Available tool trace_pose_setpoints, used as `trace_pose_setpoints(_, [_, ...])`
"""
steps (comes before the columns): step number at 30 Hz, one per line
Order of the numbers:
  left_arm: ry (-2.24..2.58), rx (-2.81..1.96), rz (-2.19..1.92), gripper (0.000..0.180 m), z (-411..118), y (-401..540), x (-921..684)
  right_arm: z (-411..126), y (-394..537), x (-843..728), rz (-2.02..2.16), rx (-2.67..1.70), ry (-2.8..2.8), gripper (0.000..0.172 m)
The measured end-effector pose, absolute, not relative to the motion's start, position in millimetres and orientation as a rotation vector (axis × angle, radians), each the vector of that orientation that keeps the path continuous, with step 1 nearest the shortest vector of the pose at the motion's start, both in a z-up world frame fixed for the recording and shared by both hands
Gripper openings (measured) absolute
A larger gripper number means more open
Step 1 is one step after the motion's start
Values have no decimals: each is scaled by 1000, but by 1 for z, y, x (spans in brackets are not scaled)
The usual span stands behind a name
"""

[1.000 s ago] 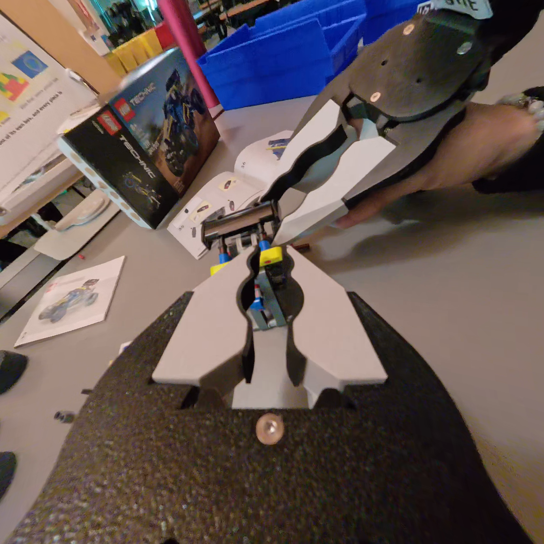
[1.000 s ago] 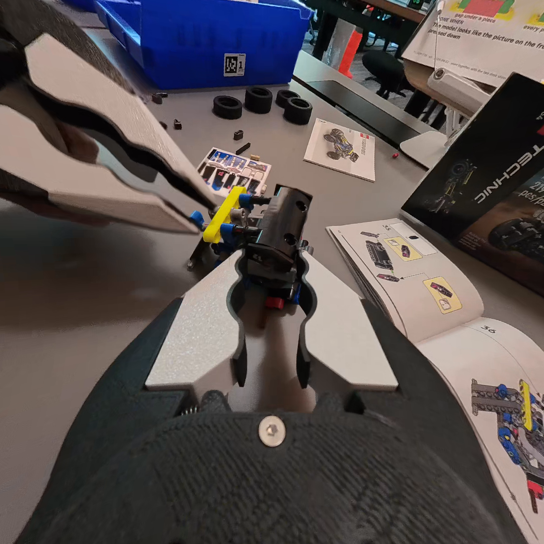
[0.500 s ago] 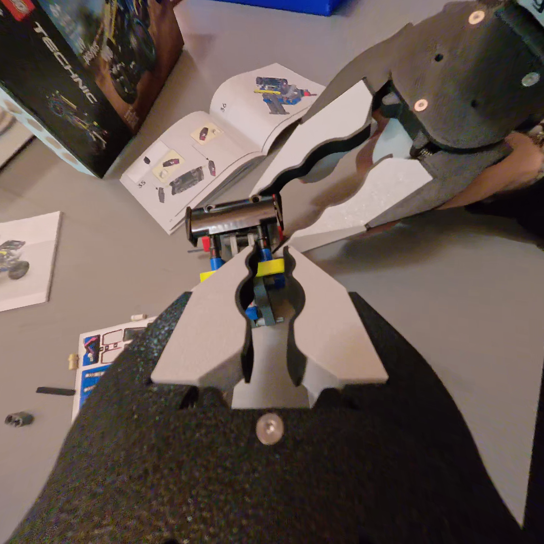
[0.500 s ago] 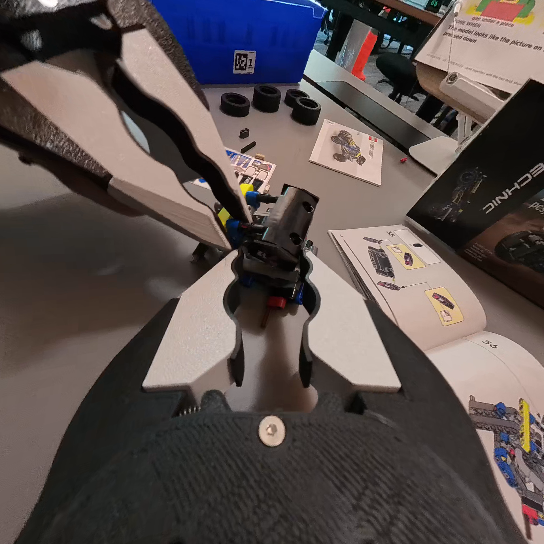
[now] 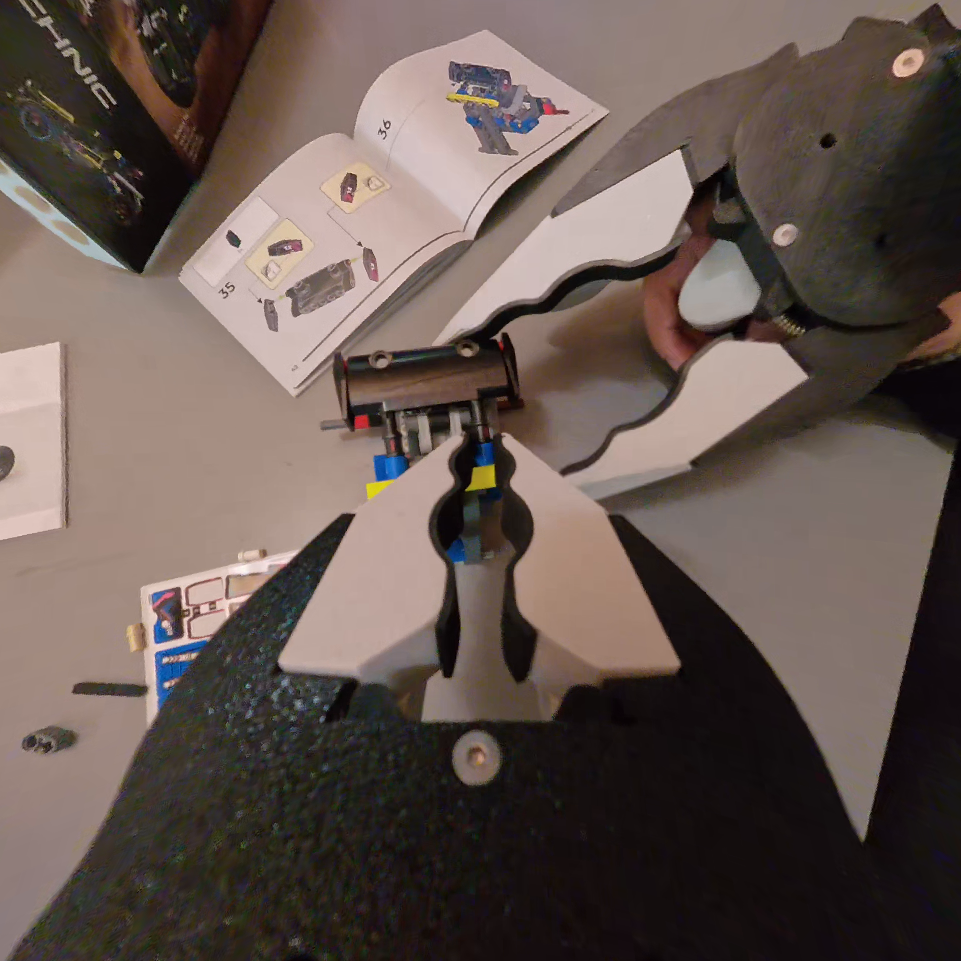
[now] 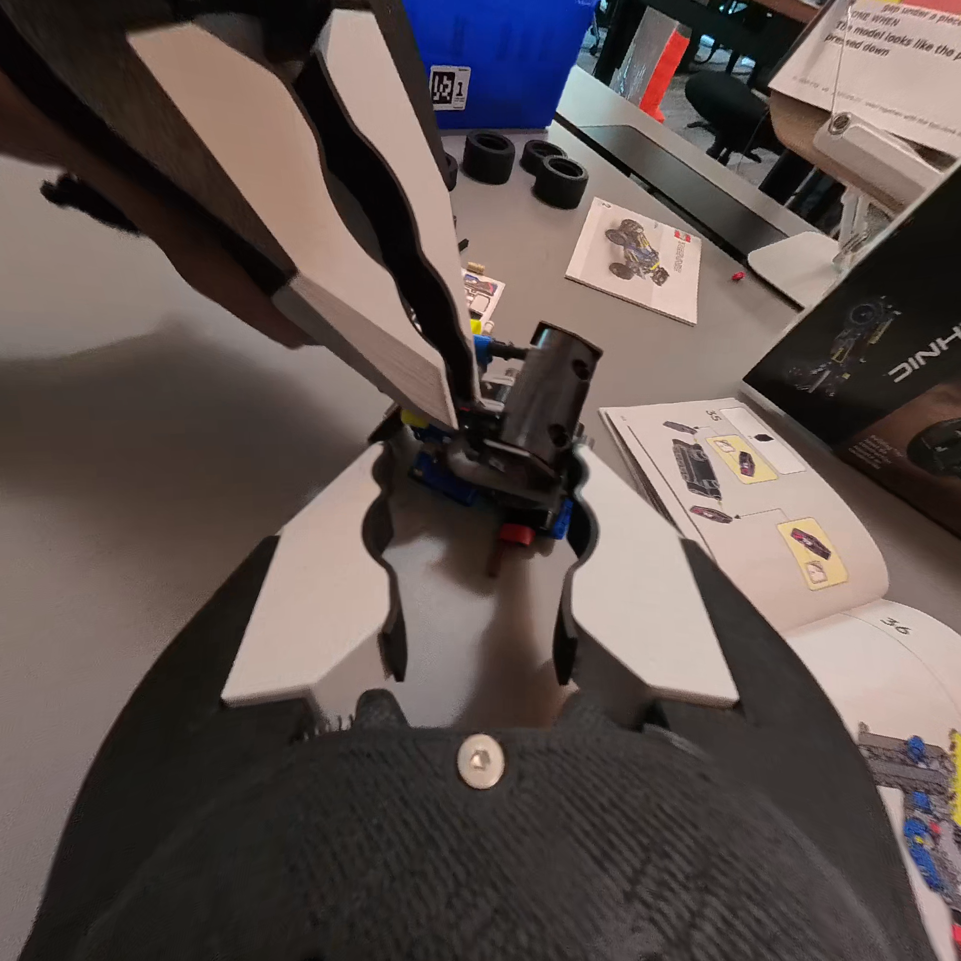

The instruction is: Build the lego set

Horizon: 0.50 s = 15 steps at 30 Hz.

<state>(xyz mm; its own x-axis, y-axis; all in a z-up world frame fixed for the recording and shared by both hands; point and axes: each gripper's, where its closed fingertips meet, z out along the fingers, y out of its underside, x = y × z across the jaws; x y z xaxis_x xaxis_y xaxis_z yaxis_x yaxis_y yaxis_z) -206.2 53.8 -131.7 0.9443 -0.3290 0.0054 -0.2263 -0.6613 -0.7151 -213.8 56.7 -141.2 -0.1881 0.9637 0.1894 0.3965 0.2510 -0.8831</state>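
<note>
A small brick model with a black cylinder block [image 5: 426, 379] on top and blue, yellow and grey parts below sits on the grey table [image 5: 156, 442]. My left gripper [image 5: 481, 442] is shut on the model's blue and yellow end [image 5: 483, 476]. It comes down from the upper left in the right wrist view [image 6: 463, 416]. My right gripper [image 6: 478, 457] is open wide, its fingers standing on either side of the model's black cylinder end [image 6: 546, 411] without pressing it. It shows at the right of the left wrist view [image 5: 515, 405], held by a hand [image 5: 660, 322].
An open instruction booklet [image 5: 364, 208] lies just behind the model, with a dark product box [image 5: 78, 130] beyond it. A sticker sheet [image 5: 182, 624] and small black parts [image 5: 49, 738] lie on the left. Black tyres [image 6: 520, 161], a small booklet [image 6: 634, 260] and a blue bin [image 6: 499, 52] stand farther off. Only a small space, under 4 cm, lies between the two pairs of fingers.
My right gripper let go of the model's black end and opened wide. My left gripper tilted steeper over the model and closed tighter on its blue and yellow end.
</note>
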Motion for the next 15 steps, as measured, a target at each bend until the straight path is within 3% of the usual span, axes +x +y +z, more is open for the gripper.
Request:
trace_pose_setpoints(6, [271, -2217, -145, 4, -132, 62, -209, -143, 61, -225, 842, -1390, -1628, 76])
trace_pose_setpoints(9, [225, -2178, -153, 4, -131, 63, -209, -141, 67, -225, 879, -1440, -1583, 63])
trace_pose_setpoints(15, [188, -2162, -150, 4, -131, 66, -213, -143, 68, -230, 960, -1517, -1574, 63])
